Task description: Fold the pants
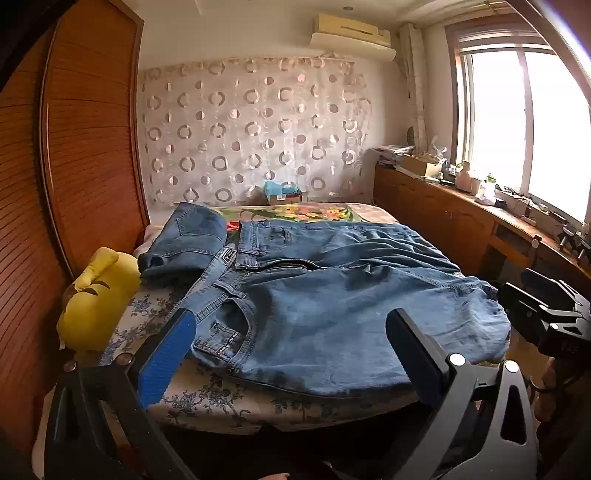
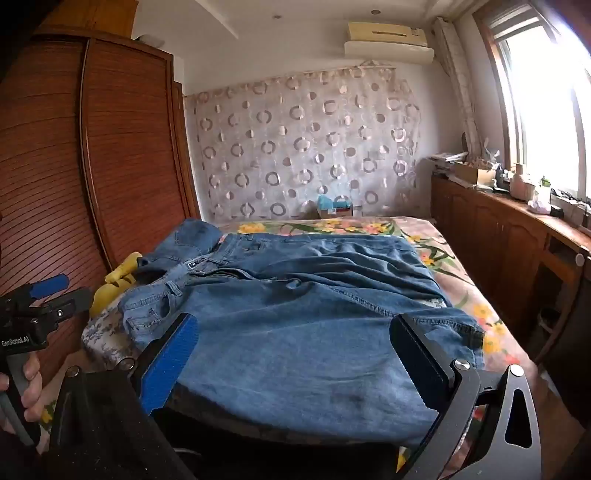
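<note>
The jeans (image 1: 332,295) lie spread flat across the bed (image 1: 221,402), waistband toward the wardrobe (image 1: 85,147) side and the legs running away from it toward the window (image 1: 524,122) side. Their near edge hangs just over the bed's front edge, and the hem end sits near the bed's corner on the window side. A second, folded pair of jeans (image 1: 184,243) rests on the bed beyond the waistband, touching it, with a yellow plush toy (image 1: 96,295) just beside that pair on the wardrobe side. The left gripper (image 1: 291,328) hovers over the pocket and hip area of the jeans with its jaws spread wide and nothing between the pads. The right gripper (image 2: 295,332) hangs over the leg part, nearer the hem, jaws equally wide apart and not pressing on the cloth. In the right wrist view a hand (image 2: 29,384) grips the handle of the left tool, off the bed's wardrobe-side corner. Beyond the bed stands a curtain (image 1: 255,129) with a ring pattern, an air conditioner (image 1: 351,35) above it, and a small box (image 1: 284,194) at its foot.
</note>
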The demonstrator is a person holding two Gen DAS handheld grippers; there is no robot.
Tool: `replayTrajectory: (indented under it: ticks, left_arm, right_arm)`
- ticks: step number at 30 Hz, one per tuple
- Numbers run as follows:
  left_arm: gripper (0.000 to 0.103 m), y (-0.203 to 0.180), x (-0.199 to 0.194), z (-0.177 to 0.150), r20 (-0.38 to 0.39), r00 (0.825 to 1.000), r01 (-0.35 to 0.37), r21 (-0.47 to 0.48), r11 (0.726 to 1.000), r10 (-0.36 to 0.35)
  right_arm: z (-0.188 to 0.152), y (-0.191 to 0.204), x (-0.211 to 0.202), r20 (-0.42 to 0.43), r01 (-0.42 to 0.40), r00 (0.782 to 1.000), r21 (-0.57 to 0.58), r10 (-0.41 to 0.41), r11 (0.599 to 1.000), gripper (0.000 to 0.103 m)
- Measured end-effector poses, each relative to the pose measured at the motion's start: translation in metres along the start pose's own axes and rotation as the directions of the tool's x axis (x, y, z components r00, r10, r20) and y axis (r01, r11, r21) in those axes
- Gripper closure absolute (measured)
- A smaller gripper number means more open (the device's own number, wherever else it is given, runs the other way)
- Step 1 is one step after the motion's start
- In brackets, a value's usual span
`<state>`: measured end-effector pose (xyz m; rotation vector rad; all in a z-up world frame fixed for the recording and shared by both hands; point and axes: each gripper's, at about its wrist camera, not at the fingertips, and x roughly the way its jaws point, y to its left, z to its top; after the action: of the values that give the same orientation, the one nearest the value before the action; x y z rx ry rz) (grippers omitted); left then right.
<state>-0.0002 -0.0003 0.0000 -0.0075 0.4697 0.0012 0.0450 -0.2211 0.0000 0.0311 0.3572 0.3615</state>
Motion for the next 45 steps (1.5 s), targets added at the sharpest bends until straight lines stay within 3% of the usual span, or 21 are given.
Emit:
replayTrajectory:
  ticks: [45]
  left_arm:
    - [0.000,-0.0018,-0.0021,-0.0022,0.001,1.000,-0.006,0.002,1.000,0.006]
  right_arm:
    - [-0.0010,0.0046,-0.0072,0.022,0.003,1.000,-0.011,-0.002,1.000,0.000]
